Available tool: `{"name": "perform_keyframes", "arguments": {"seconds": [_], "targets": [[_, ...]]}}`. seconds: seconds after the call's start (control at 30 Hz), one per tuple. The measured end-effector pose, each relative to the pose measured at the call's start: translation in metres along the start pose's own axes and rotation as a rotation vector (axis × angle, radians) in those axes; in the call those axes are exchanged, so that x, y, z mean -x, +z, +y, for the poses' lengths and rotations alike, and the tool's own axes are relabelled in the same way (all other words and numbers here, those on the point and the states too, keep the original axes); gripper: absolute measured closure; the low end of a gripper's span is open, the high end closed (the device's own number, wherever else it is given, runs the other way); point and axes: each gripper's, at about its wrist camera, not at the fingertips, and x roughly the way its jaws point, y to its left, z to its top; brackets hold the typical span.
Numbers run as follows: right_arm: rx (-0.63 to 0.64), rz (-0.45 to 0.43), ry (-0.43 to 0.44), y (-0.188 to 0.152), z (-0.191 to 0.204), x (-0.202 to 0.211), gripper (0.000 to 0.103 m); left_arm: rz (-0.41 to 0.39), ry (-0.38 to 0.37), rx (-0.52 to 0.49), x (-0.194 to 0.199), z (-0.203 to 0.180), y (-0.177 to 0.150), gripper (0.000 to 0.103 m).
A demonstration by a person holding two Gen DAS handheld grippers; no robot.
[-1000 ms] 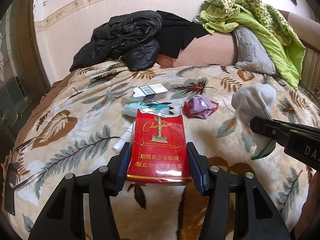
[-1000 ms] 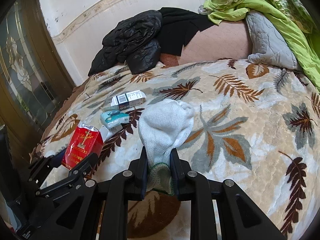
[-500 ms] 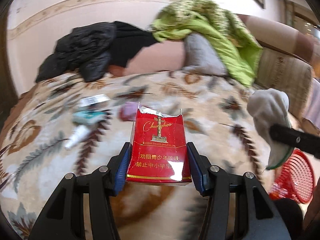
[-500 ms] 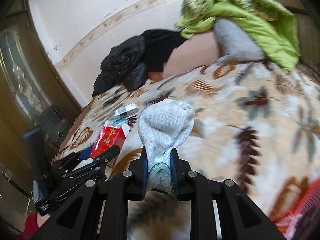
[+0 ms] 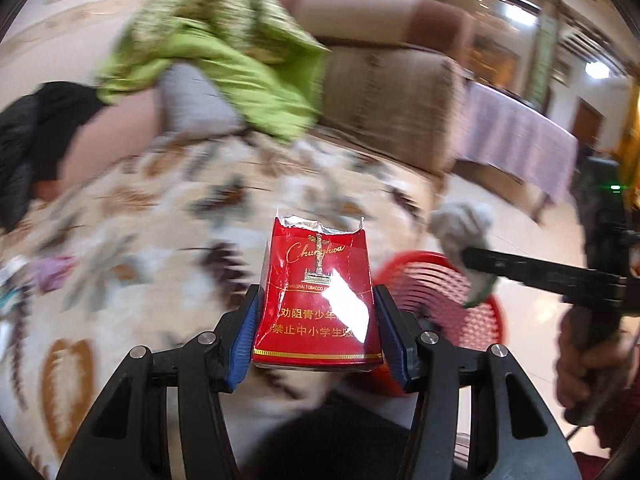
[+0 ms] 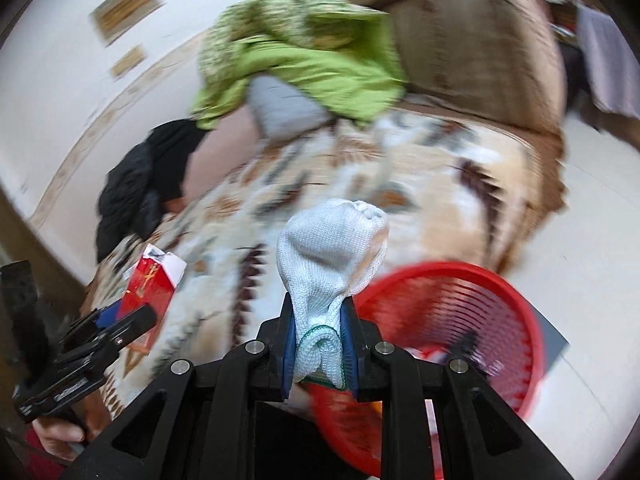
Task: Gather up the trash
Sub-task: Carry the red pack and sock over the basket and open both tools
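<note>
Room: bed with leaf-print blanket (image 5: 160, 216), tan headboard (image 5: 392, 92) behind; green quilt (image 6: 304, 44) and black jacket (image 6: 132, 200) piled at the far side. Both views are motion-blurred.
Bin: red basket (image 6: 492, 296) on the pale floor beside the bed, ahead and to the right of the right fingers; in the left view it sits just right of the left fingers, partly hidden behind the pack.
Left gripper (image 5: 316, 316): clamped on the pack (image 5: 320, 280), blue pads pressed flat to its two narrow sides. Pack upright, torn foil top pointing away from the fingers.
Right gripper (image 6: 318, 348): closed on the sock (image 6: 332, 248), pinching its green-edged cuff; the toe bulges up beyond the fingertips.
Step (judged): carrying both items to the basket for dropping.
Progress (judged): neither item is over the rim yet; the pack hangs over the blanket edge, the sock just short of the near rim.
Left on bed: purple scrap (image 5: 52, 272) and other bits far left of the left fingers, too blurred to name.
Method, sock: bring the fingers fully past the near rim, tip them down, then part them; cloth may cling to the pads, so a small shake may help.
Method, pack: centre over the opening before release; a light pack can glance off the slatted wall if dropped at the rim.
Risk: the two grippers are close together near the basket; stagger the releases to avoid a knock.
</note>
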Motion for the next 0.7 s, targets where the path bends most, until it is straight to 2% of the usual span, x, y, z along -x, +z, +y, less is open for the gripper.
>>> {"name": "perform_keyframes", "arguments": {"seconds": [0.1,0.2,0.23,0.27,0.3,0.33,0.37,0.53,0.7], "targets": [[-0.054,0.011,-0.022,-0.001,-0.027,0.003,0.081,0.068,-0.109,-0.025,-0.029,-0.032,0.007,0.050],[-0.105,0.018,-0.037,-0.002,-0.047,0.004,0.079,0.115,-0.163,-0.044,-0.050,-0.056,0.010,0.050],[-0.117,0.022,-0.040,-0.004,-0.052,0.003,0.077,0.127,-0.184,-0.046,-0.058,-0.062,0.010,0.049],[-0.133,0.034,-0.051,-0.005,-0.058,0.002,0.069,0.138,-0.200,-0.050,-0.064,-0.068,0.011,0.047],[-0.140,0.040,-0.058,-0.006,-0.062,0.001,0.063,0.151,-0.212,-0.052,-0.070,-0.072,0.012,0.038],[-0.150,0.043,-0.067,-0.006,-0.066,0.001,0.055,0.164,-0.216,-0.050,-0.075,-0.074,0.013,0.034],[-0.159,0.039,-0.070,-0.007,-0.070,0.003,0.052,0.165,-0.220,-0.045,-0.076,-0.075,0.014,0.031],[-0.147,0.006,-0.080,-0.003,-0.069,0.009,0.052,0.143,-0.212,-0.014,-0.069,-0.065,0.014,0.031],[-0.111,0.003,-0.011,0.004,-0.047,0.003,0.052,0.116,-0.162,0.044,-0.052,-0.037,0.013,0.031]]}}
